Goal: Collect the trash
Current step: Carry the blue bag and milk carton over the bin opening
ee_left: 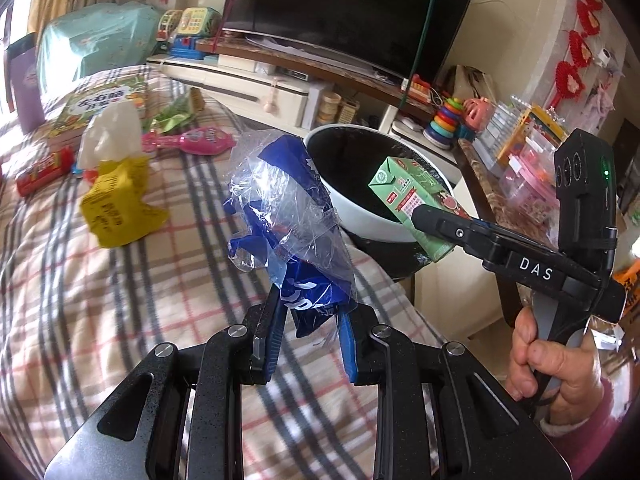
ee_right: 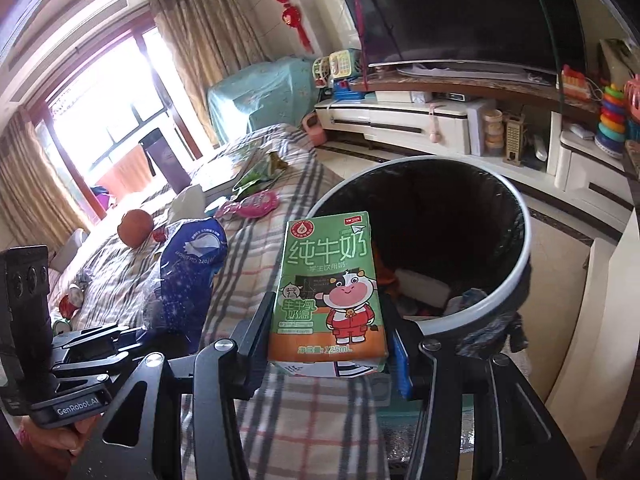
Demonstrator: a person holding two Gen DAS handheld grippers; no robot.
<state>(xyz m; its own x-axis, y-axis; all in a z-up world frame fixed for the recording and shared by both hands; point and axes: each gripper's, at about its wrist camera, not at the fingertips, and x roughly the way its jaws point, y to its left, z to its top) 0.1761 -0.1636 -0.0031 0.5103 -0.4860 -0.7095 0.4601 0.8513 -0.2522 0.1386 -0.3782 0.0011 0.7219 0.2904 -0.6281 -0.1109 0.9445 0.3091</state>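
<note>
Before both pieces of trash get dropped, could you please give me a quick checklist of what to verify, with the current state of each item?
1. Right gripper shut on the milk carton: ok.
2. Left gripper shut on the blue plastic wrapper: ok, pinched at its lower end.
3. Trash bin open and lined: ok, a black bag is inside and there is no lid.
4. Room left in the bin: ok, only a few scraps at the bottom.
5. Carton over the bin mouth: cannot tell, it looks near the rim.
6. Wrapper over the bin mouth: not ok, it hangs above the plaid blanket.
</note>
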